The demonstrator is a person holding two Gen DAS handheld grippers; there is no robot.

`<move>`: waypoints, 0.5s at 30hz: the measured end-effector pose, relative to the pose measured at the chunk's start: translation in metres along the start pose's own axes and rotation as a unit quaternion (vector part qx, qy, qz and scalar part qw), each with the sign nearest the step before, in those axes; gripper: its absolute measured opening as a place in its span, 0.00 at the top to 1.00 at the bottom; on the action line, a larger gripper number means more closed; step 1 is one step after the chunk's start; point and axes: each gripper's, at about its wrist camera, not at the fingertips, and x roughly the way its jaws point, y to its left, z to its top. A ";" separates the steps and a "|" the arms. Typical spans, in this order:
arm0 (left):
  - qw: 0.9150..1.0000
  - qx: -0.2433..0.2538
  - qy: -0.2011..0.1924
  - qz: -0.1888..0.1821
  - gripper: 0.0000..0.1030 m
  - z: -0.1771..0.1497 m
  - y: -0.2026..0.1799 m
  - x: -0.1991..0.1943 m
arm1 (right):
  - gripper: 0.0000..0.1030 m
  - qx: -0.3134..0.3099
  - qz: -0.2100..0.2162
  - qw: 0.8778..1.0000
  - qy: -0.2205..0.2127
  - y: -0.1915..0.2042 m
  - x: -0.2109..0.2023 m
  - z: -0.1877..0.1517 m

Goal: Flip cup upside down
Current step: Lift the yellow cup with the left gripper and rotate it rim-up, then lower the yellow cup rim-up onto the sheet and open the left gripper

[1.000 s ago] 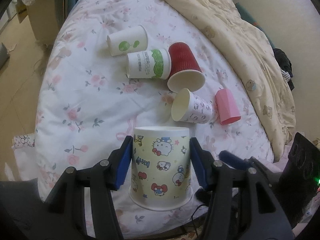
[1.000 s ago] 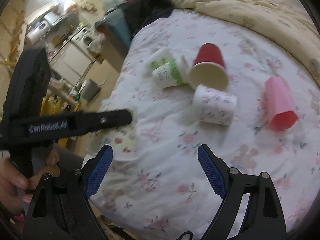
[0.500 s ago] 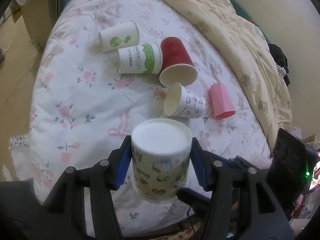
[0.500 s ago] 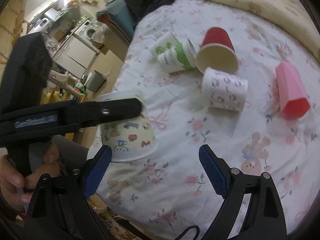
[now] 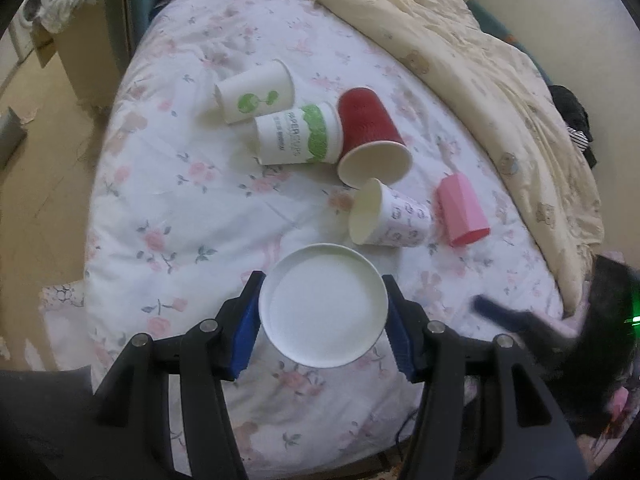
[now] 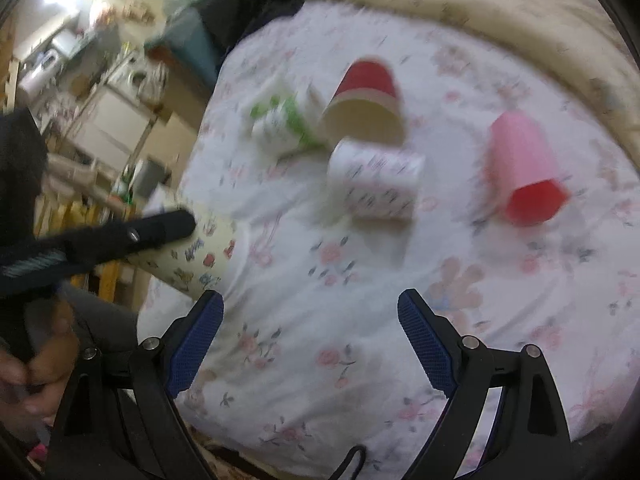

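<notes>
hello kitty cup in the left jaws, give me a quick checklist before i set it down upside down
1. Grip: the left gripper has both blue pads against the Hello Kitty cup. Ok.
2. Orientation: the left wrist view looks straight onto the cup's flat white base, so it reads as base up. Ok.
3. Landing spot: bare floral bedspread under and around the cup. Ok.
4. Neighbours: the small white patterned cup lies on its side just beyond, apart from the held cup. Ok.
5. Rim contact with the bed: hidden below the cup. Cannot tell.
6. Right gripper: open, holding nothing, off to the side. Ok.
</notes>
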 end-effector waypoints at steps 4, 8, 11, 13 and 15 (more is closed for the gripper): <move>0.999 0.001 -0.010 0.038 0.49 0.002 -0.005 0.010 | 0.11 0.033 -0.026 0.998 -0.053 -0.018 -0.032 0.003; 0.998 0.009 -0.025 0.061 0.49 0.002 -0.020 0.026 | 0.11 0.065 -0.038 0.994 -0.082 -0.036 -0.053 0.001; 0.996 0.015 -0.036 0.085 0.49 0.001 -0.033 0.041 | 0.11 0.088 -0.026 0.993 -0.080 -0.048 -0.057 -0.002; 0.995 0.012 -0.046 0.093 0.49 0.001 -0.037 0.051 | 0.11 0.103 -0.011 0.991 -0.079 -0.054 -0.059 -0.004; 0.994 0.000 -0.045 0.096 0.49 0.003 -0.037 0.058 | 0.11 0.105 -0.009 0.991 -0.080 -0.055 -0.060 -0.004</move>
